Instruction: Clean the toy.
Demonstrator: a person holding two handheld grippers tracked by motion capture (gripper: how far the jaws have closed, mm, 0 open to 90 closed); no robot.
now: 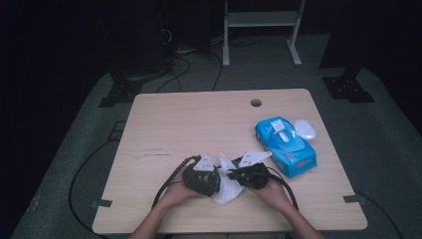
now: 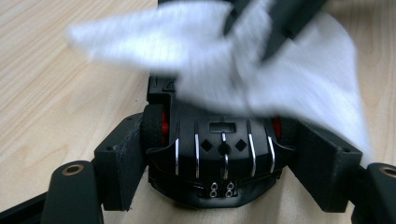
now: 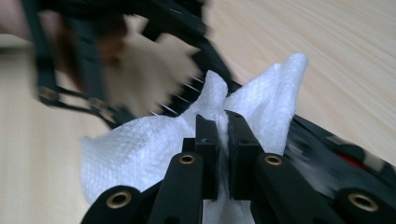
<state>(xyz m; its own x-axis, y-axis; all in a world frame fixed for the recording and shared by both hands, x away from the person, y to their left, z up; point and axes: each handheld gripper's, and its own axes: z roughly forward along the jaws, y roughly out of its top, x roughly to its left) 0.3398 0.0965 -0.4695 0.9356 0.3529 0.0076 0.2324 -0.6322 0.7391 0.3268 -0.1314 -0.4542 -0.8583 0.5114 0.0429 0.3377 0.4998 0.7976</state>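
Note:
A black gadget with red parts and silver stripes (image 2: 219, 149), shaped like a gaming mouse, sits between the pads of my left gripper (image 2: 223, 161), which press on its two sides. My right gripper (image 3: 223, 140) is shut on a white wipe (image 3: 135, 144), which lies over the top of the gadget (image 3: 327, 154). In the high view both grippers meet near the table's front edge, the left gripper (image 1: 201, 179) and the right gripper (image 1: 244, 177) close together, and the wipe (image 1: 226, 191) hangs between them. The right gripper's dark jaws show blurred at the top of the left gripper view.
A blue pack of wipes (image 1: 286, 142) lies at the right of the wooden table (image 1: 174, 119), with a white oval object (image 1: 305, 129) beside it. A cable hole (image 1: 256, 103) is near the far edge. A white metal frame (image 1: 261, 20) stands behind the table.

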